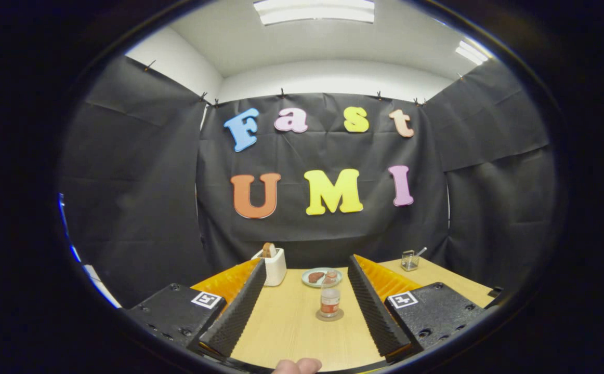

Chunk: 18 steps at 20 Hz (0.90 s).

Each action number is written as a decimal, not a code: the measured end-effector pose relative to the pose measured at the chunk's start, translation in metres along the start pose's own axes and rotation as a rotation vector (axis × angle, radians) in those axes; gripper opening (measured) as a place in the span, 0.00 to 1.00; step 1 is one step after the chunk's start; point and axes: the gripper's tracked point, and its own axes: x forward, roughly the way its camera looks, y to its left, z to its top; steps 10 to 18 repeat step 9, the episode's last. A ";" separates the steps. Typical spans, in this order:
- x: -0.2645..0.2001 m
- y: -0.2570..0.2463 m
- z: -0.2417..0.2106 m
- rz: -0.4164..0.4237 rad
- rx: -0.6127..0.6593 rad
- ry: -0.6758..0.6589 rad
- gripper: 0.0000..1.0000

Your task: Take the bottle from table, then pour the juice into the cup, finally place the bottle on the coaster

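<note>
gripper (pixel 307 298): spread wide, holding nothing; ribbed black foam pads (pixel 237 311) on orange backing
bottle (pixel 329 300): small, clear, reddish band; upright on round coaster (pixel 329 315), between the fingers, touching neither
plate (pixel 321 277): pale, round, beyond bottle, brown pieces on it
toaster (pixel 274 266): white, boxy, near left fingertip
glass container (pixel 409 260): far right
table (pixel 291 327): smooth light wood
fingertip (pixel 298 366): at near edge

My fingertip (pixel 298 365) pokes in at the near edge of the desk (pixel 286 332), the rest of my hand cut off. The bottle (pixel 329 299) hides most of the coaster (pixel 329 316) under it. What lies on the plate (pixel 321 276) is too small to name, as is the thing in the toaster (pixel 272 266) and the glass holder (pixel 410 260).
</note>
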 end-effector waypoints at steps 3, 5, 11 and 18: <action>0.000 0.001 -0.001 -0.004 -0.001 0.004 1.00; 0.000 0.004 -0.002 0.000 0.005 0.006 1.00; 0.001 0.008 -0.002 0.010 0.004 0.011 1.00; 0.001 0.008 -0.002 0.010 0.004 0.011 1.00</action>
